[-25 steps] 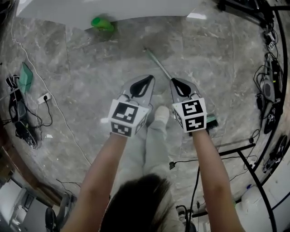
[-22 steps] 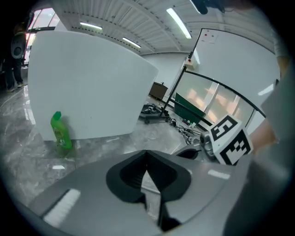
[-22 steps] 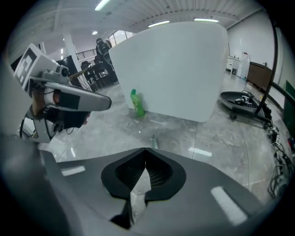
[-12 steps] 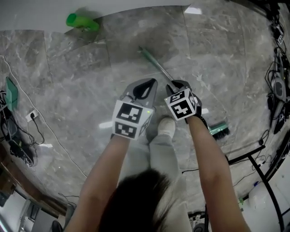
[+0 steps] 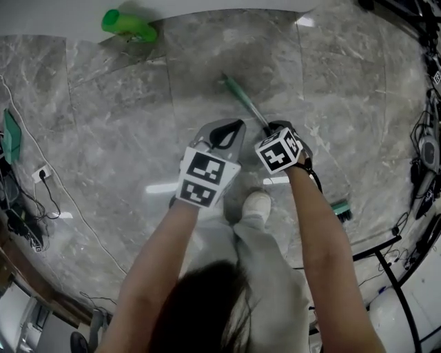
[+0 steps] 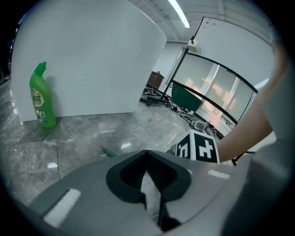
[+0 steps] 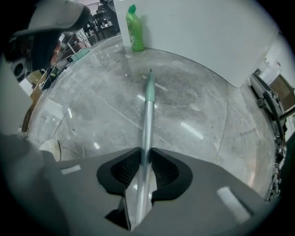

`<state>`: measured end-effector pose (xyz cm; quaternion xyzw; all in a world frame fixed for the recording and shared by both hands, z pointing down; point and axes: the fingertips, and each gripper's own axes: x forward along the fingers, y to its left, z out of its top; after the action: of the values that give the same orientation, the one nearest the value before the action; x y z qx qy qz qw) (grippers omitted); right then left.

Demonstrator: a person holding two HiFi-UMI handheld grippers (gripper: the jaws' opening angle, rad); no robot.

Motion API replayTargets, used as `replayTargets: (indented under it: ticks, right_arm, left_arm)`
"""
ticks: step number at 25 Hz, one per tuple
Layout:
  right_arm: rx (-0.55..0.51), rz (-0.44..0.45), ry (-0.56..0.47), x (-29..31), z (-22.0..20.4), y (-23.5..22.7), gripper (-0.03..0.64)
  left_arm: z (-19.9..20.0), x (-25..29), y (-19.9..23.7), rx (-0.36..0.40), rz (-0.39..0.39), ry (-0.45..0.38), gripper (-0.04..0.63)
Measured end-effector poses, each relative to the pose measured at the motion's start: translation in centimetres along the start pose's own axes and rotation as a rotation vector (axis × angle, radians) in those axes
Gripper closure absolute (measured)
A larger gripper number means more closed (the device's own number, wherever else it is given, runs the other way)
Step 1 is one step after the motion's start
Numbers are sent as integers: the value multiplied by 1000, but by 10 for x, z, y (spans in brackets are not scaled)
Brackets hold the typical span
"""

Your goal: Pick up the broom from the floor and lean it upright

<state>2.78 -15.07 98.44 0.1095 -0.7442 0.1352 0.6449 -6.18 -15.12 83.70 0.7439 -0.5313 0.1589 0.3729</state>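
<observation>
**Head view.** The broom (image 5: 249,110) lies flat on the grey marble floor (image 5: 117,124). It runs on a slant from its green grip end, which points toward the white panel (image 5: 62,17) at the top, to its brush (image 5: 341,208) at lower right, beside the person's right forearm. The right claw (image 5: 273,129) points straight down onto the metal shaft, just behind the green grip, with its marker cube toward the camera. The left claw (image 5: 239,124) is just beside it, left of the shaft and apart from it, tilted forward and down. A green bottle (image 5: 127,25) stands at the foot of the panel, well apart from the broom. The person's shoe (image 5: 256,205) shows below the two claws. Cables (image 5: 27,207) lie along the left edge of the floor.

**Right claw view.** The shaft (image 7: 146,120) runs up the middle of the picture and passes between the two jaws, which straddle it closely. The jaws are opening, so the claw stands open about the shaft. The broom rests on the floor along its whole visible length. The bottle stands upright beyond the grip end, against the panel.

**Left claw view.** The jaw tips meet and nothing lies between them, so this claw is closed and empty. Beyond the tips, the green grip end (image 6: 110,152) lies on the floor. The bottle stands upright at far left, and the right claw's cube (image 6: 199,146) shows at right.
</observation>
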Motion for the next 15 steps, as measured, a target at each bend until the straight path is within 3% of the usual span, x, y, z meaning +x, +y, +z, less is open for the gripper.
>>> replayTargets:
  ticks: [9,15]
  right_arm:
    - [51,46,19,1,1,-2,540]
    - [46,27,-61,-45,15,-1,541]
  left_arm:
    - [1,2,15,-46,38,-18,595]
    - [29,-17,3,-34,52,-31,595]
